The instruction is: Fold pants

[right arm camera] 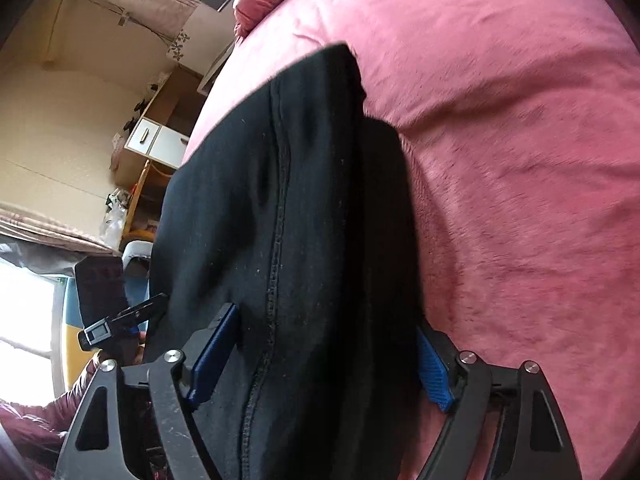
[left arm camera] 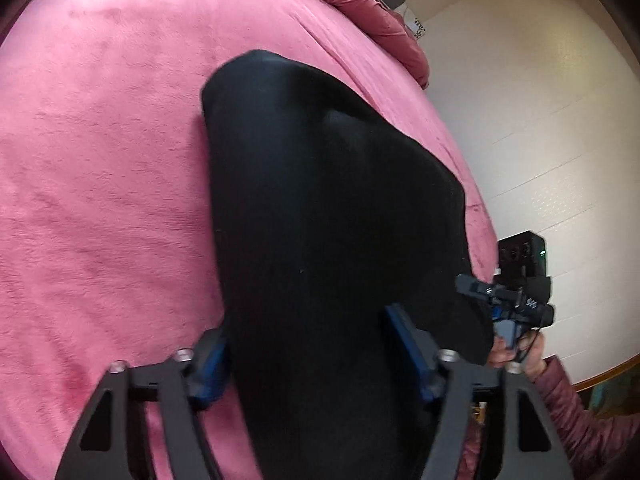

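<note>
I see black pants (left arm camera: 320, 208) lying on a pink blanket (left arm camera: 100, 160), running between both grippers' spread jaws. My left gripper (left arm camera: 308, 364) and right gripper (right arm camera: 324, 360) stand wide, pads apparently not pressing the cloth.

Pink plush blanket (left arm camera: 100, 160) covers the whole bed surface, nap brushed in streaks. Bunched pink duvet (left arm camera: 372, 4) heaped at the far end, same fabric lump visible in the right wrist view. Pale floor (left arm camera: 540, 140) beside the bed, wood skirting along its edge. Other side: cream wall (right arm camera: 60, 120), wooden shelf unit (right arm camera: 160, 128) with a white drawer front (right arm camera: 142, 136) and clutter on the lower shelves. Bright window (right arm camera: 24, 320) low left, blown out.
</note>
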Demonstrator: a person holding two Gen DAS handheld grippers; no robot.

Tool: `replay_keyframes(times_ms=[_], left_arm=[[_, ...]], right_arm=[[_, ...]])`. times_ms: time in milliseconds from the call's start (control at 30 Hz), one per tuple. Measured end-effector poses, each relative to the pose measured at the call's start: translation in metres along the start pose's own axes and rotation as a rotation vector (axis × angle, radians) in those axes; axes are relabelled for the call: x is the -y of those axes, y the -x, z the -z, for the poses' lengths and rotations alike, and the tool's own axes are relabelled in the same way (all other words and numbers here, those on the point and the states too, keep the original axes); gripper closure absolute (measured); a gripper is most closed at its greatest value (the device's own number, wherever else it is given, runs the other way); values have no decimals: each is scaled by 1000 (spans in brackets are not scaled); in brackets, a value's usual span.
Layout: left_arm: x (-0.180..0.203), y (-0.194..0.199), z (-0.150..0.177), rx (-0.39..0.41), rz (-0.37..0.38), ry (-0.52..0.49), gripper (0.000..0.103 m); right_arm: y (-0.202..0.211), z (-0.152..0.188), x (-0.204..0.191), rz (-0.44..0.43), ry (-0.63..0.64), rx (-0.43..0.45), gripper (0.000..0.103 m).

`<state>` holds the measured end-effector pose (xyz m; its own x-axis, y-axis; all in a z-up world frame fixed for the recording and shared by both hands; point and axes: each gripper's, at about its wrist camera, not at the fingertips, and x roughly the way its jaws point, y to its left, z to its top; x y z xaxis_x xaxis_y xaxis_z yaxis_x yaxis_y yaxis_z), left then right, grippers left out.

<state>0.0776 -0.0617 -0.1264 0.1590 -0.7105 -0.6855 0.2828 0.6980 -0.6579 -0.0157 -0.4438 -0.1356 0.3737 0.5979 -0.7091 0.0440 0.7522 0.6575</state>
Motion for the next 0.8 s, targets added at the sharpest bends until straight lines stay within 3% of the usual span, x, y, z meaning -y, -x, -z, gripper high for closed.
replay_keyframes(times_ms=[67,200,333,533,800], left_arm=[[1,-1,-4,-10,3,2,39],[3,7,-8,1,17,-25,56],[19,22,-6,40,0,-77,62],[27,61,-14,125,-42,-131,63],[35,100,-60,228,-208,-218,63]], right_arm=[[-4,-2,0,-4,4,5,23],[-9,2,-11,26,41,11,41],[-2,0,-37,75,103,22,56],[6,-13,-86,67,195,53,58],[-21,-68,-133,29,274,81,58]])
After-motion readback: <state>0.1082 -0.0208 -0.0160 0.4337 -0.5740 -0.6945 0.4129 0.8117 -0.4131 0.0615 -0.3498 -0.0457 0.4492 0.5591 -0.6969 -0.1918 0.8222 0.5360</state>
